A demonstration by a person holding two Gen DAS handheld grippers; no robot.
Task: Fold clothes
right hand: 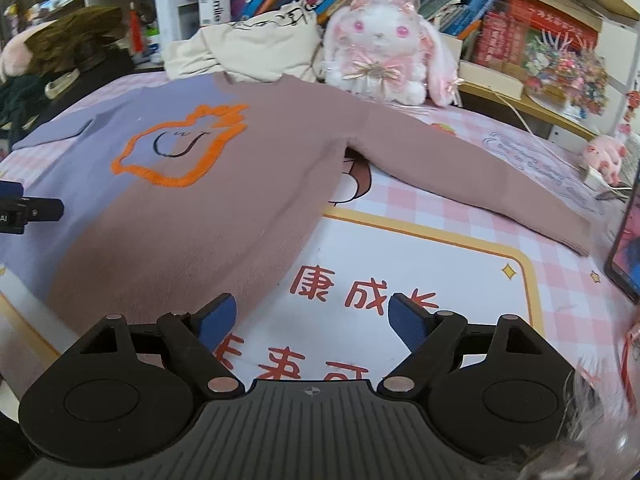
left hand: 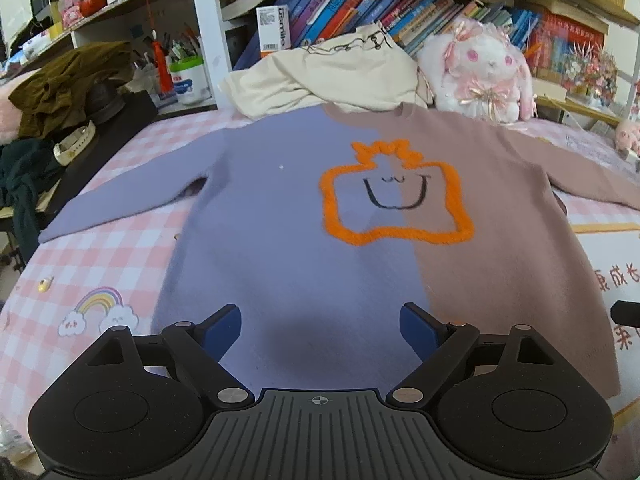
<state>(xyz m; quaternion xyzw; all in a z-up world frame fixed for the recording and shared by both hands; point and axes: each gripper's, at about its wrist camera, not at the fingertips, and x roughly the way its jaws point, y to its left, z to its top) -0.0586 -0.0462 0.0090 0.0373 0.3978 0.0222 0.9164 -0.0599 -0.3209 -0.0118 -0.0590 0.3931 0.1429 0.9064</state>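
Right now I am holding the left gripper [left hand: 321, 326] with its jaws spread wide and nothing between the blue pads, hovering over the lower purple half of the sweater [left hand: 304, 216]. I am keeping the right gripper [right hand: 312, 316] wide apart too, gripping nothing, its left pad sitting over the sweater's brown hem corner while the right pad is hanging above the red characters printed on the bedsheet [right hand: 440, 248]. Looking outward, the sweater is lying flat and face up on the sheet, purple on one side and brown on the other, with an orange fuzzy outline [left hand: 396, 196] around a smiling face on its chest. Both sleeves are stretching out to the sides, the brown one [right hand: 480, 176] slanting across the pink checks. Beyond the neckline a cream garment [left hand: 324, 80] is lying crumpled, a white and pink plush rabbit [left hand: 480, 76] is sitting beside it, and rows of books [left hand: 360, 8] are filling the shelf behind.
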